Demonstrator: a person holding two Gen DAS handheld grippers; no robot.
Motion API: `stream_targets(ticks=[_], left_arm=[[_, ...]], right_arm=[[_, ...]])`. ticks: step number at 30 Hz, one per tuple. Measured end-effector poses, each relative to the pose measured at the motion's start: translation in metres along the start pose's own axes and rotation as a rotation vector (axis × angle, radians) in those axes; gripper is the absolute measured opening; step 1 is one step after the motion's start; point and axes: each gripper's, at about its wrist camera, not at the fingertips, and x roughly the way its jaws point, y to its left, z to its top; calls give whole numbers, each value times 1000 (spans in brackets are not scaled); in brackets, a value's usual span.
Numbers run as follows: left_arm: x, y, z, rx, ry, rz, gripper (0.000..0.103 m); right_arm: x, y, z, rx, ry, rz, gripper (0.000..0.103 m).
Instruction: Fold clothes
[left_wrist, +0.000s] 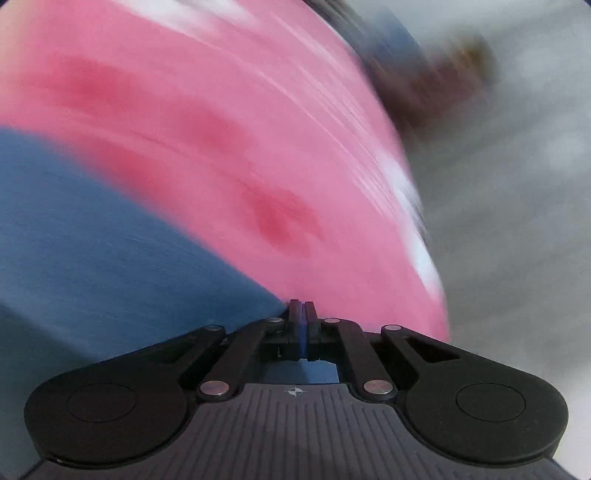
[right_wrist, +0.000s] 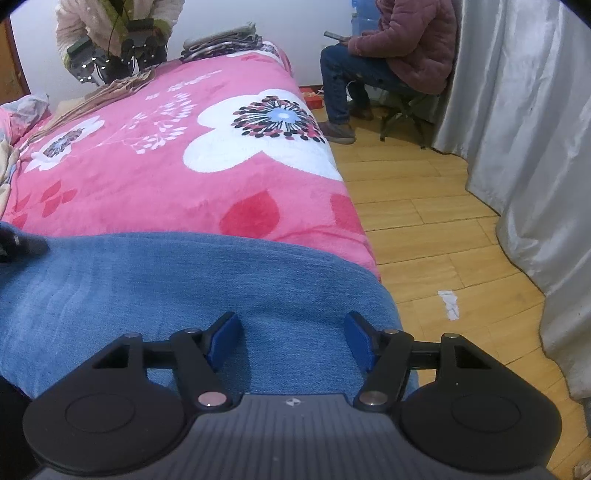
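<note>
Folding is only begun, I judge: jeans (right_wrist: 192, 295) lie on the pink blanket (right_wrist: 166, 166), right gripper (right_wrist: 293, 341) spread above them; left gripper (left_wrist: 303, 325) closed, perhaps pinching denim, too blurred.

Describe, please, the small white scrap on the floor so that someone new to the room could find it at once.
Start at the bed under the pink floral fleece blanket, then look right to the yellow wooden plank floor. Between the bed's near corner and the grey curtain lies a crumpled white paper scrap, the only pale litter on those boards.
</note>
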Motion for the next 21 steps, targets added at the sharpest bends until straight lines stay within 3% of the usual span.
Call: stream_targets(ticks=[3, 5, 6, 7, 8, 10, 14, 16, 18, 20, 21], left_arm=[[-69, 77, 15, -251, -224, 24, 5], [-92, 83, 10, -287, -299, 32, 5], [-97, 78, 6, -274, -323, 62, 5], [-98, 63, 1, -196, -340, 134, 4], [-101, 53, -3, -137, -352, 159, 3], [-107, 33, -10, -19, -373, 205, 1], [-106, -7, -26, 149, -427, 119, 1], [-100, -18, -27, 181, -368, 35, 2], [-86, -15, -37, 148, -255, 14, 2], [-66, 12, -43, 48, -119, 47, 2], [-61, 33, -45, -33, -120, -2, 4]], right_arm=[[1, -1, 0, -6, 1, 7, 68], [1, -4, 0, 0, -3, 20, 69], [-1, -4, 1, 16, 2, 17, 69], [-5, -3, 4, 40, 12, 6, 63], [-10, -1, 7, 58, 15, -1, 55], [-25, 17, 19, 27, -37, 63, 50], [-23, 77, 52, -94, -87, 209, 50], [-2, 102, 58, -141, -34, 275, 50], [19, 125, 63, -189, 29, 337, 48], [40, 148, 67, -238, 92, 400, 48], [43, 151, 65, -274, 96, 411, 47]])
